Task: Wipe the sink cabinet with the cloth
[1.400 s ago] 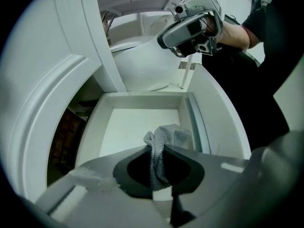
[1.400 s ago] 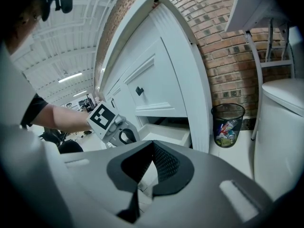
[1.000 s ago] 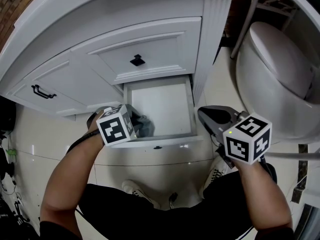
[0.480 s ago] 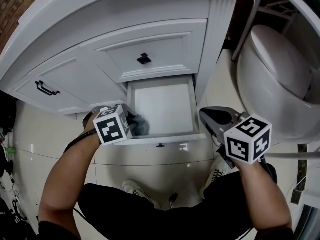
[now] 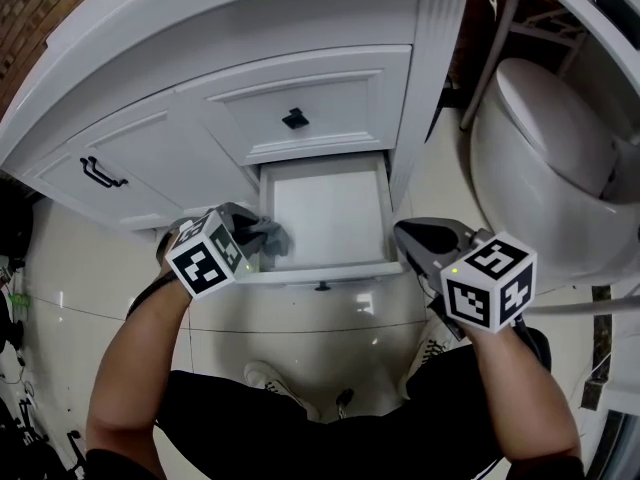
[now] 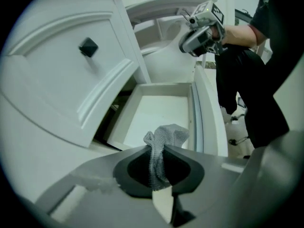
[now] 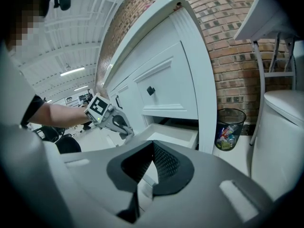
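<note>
Moved: your left gripper (image 5: 248, 230) has slid left with the cloth (image 5: 268, 236), from inside the drawer's front-left corner to its left wall. Right gripper (image 5: 412, 236) has barely shifted.
Left gripper: jaws pinched on the cloth (image 6: 164, 141). A grey bunch sticks out past the tips and a strip hangs back between the pads.
Cloth position: at the front-left corner of the open drawer (image 5: 325, 208), over its left wall. Can't tell whether it's actually pressing on the wall.
Right gripper: jaws pressed together with nothing between them. It's held off the drawer's right front corner, touching nothing.
Drawer: bottom one, pulled out, with a bare white floor. No streaks, damp patches or dirt show, so nothing tells wiped from unwiped.
Upper drawer front (image 5: 310, 108): shut, knob (image 5: 295, 119) in place, no cloth near it.
Left door (image 5: 130, 158): shut, with a dark handle (image 5: 103, 172), well apart from both grippers.
Cabinet top (image 5: 300, 8): out of reach of either gripper right now.
Beyond: toilet (image 5: 560, 138) on your right, bin (image 7: 230, 127) against the brick wall.
Progress: reads as early to mid. You're on the drawer's left edge.
Remaining: probably the other drawer walls, front panels, door and top.
</note>
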Tool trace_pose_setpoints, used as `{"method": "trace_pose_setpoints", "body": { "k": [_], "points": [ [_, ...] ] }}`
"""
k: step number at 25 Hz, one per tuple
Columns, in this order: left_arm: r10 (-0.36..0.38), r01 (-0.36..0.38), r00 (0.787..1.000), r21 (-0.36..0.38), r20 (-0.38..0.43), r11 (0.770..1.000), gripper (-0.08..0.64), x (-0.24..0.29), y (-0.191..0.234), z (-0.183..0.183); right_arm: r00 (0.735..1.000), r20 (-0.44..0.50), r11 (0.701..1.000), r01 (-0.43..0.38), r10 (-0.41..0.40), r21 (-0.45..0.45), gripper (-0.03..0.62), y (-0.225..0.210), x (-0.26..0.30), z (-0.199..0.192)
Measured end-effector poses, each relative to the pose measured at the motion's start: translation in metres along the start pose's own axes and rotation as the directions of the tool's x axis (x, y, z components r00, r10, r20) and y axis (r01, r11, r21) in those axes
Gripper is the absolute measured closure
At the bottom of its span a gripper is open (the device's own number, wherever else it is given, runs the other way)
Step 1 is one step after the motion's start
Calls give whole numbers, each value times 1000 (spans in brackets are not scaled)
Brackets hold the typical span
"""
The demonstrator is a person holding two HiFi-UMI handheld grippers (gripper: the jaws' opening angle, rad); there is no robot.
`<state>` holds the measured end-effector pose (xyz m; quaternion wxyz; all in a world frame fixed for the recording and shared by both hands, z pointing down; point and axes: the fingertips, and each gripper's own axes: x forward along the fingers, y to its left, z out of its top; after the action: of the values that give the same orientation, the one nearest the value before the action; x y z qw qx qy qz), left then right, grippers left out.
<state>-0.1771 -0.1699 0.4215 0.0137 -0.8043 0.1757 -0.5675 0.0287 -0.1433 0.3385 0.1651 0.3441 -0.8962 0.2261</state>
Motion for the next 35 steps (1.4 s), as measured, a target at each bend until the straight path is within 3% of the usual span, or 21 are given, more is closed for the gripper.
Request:
{"method": "trace_pose_setpoints", "body": {
  "k": [4, 8, 12, 18, 22, 27, 32, 35],
  "points": [
    [102, -88, 984, -96, 149, 991, 522, -41, 1, 12, 1000, 7, 1000, 2, -2, -21, 589, 14, -7, 0],
    [194, -158, 948, -154, 252, 975, 522, -81, -11, 22, 999, 32, 1000, -3, 4, -28, 589, 34, -18, 3],
    [244, -178, 912, -219, 330, 959, 522, -111, -36, 25, 999, 42, 998, -11, 14, -67, 589, 62, -29, 2],
    [252, -126, 877, -310, 410, 942, 522, -140, -74, 15, 999, 28, 994, -14, 17, -105, 589, 93, -46, -13],
    [266, -39, 820, -414, 507, 910, 522, -155, -100, 17, 999, 46, 994, -4, 8, -105, 589, 101, -69, -15],
    [308, 70, 746, -529, 591, 846, 522, -166, -127, 18, 997, 77, 993, 8, 1, -118, 589, 111, -92, -14],
    [309, 93, 736, -542, 602, 835, 522, -165, -156, 22, 996, 88, 992, 9, 2, -125, 589, 133, -100, -22],
    [323, 86, 714, -536, 621, 840, 522, -171, -171, 27, 993, 122, 996, 14, -3, -88, 589, 150, -108, -32]
  ]
}}
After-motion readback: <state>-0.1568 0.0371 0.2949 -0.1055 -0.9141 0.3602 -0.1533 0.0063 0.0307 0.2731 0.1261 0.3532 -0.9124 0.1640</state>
